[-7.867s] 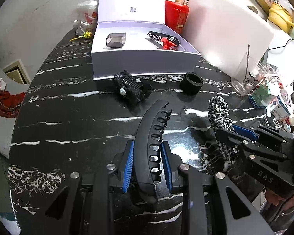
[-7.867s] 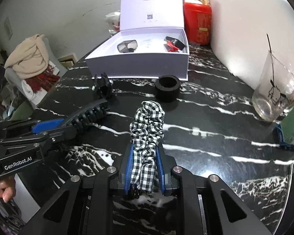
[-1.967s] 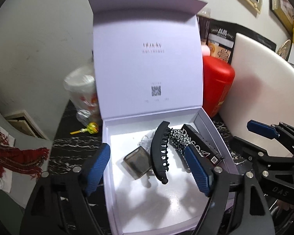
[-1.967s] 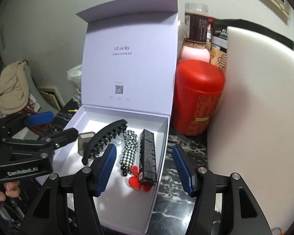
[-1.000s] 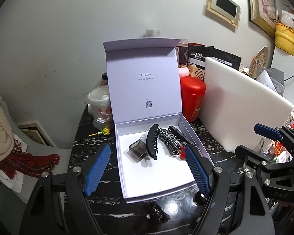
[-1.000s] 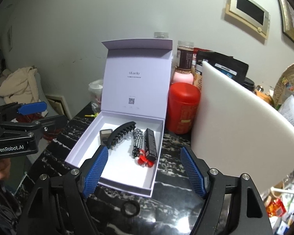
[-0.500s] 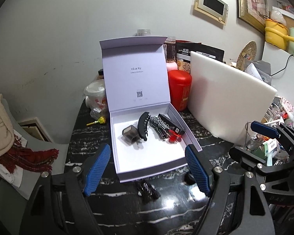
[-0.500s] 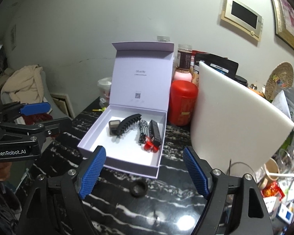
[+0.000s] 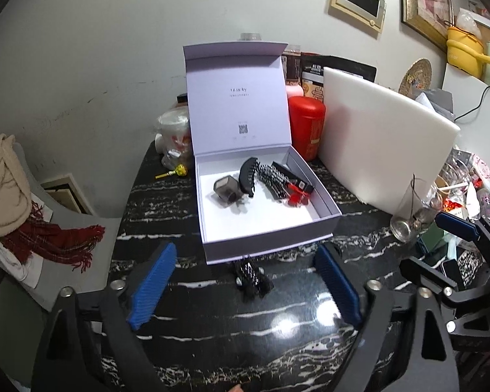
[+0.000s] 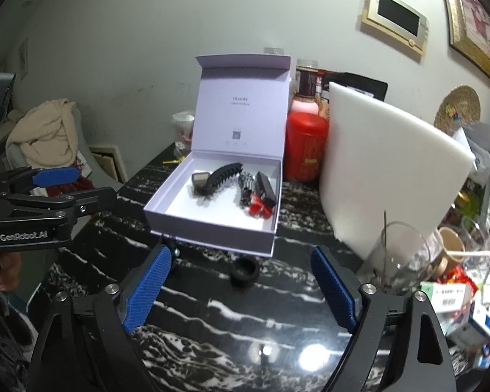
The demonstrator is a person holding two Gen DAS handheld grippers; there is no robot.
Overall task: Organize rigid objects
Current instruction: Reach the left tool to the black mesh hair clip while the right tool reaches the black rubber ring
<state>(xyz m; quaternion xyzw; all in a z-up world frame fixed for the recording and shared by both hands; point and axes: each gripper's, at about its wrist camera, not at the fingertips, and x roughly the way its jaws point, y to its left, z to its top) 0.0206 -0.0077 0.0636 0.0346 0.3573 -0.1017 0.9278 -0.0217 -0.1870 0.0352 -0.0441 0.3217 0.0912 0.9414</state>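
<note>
**Both grippers hanging empty over the marble table**

The left gripper (image 9: 245, 289) is hanging over the black marble table (image 9: 212, 333), its jaws spreading wider with nothing gripped; the small black claw clip (image 9: 252, 277) is lying on the table in the gap, untouched; the right gripper (image 10: 241, 289) is likewise opening, empty, with the black ring (image 10: 244, 271) resting on the marble beyond its blue pads (image 10: 147, 290) (not touched either); farther back the white box (image 9: 271, 245) is sitting with its lid raised, holding the long black hair claw (image 9: 246, 176), the checkered scrunchie (image 9: 272, 181) and a grey case (image 9: 226, 191); behind it a red canister (image 9: 305, 127) is standing beside a white board (image 9: 385, 150).
</note>
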